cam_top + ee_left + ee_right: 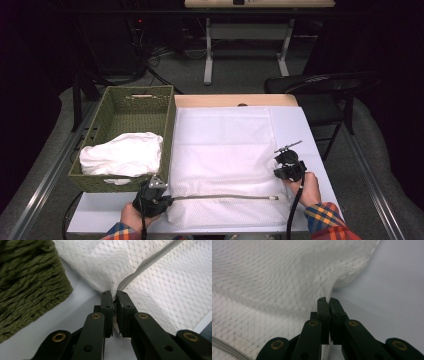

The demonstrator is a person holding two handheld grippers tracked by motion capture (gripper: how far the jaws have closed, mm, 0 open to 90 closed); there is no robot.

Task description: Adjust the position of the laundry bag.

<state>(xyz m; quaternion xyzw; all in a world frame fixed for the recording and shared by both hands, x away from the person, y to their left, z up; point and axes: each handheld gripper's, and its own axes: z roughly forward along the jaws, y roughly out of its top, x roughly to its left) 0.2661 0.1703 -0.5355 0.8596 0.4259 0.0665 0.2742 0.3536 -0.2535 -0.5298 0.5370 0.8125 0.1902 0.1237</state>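
- Plaid sleeves enter at the near edge of the table (95, 222), one hand on each gripper; everything below is placed relative to the mesh laundry bag (225, 150).
- Left gripper (167, 200) sits at the bag's near-left corner, jaws clenched on the fabric right where the zipper (225, 197) begins. In the left gripper view the pads (107, 307) pinch the mesh with the grey zipper tape running away from them.
- Right gripper (281, 161) sits at the bag's right edge, a little farther up than the zipper's end, jaws clamped on a fold of the mesh; in the right gripper view the cloth puckers up into the closed fingertips (323, 307).
- Bag lies flat, spread over the middle of the white table top, zipper running along its near side.
- Handling judgement: thin, light, limp mesh; it will sag and slide between grip points, so two spaced holds on hems are sensible. The zipper tape is the stiffest part and the surest place to pinch; bare mesh may snag or stretch.
- Woven green basket (112, 130) stands just left of the bag, touching its left edge, holding a crumpled white cloth (122, 154).
- Beyond the bag's far edge: bare wooden table rim, then a black chair (320, 87) to the far right.
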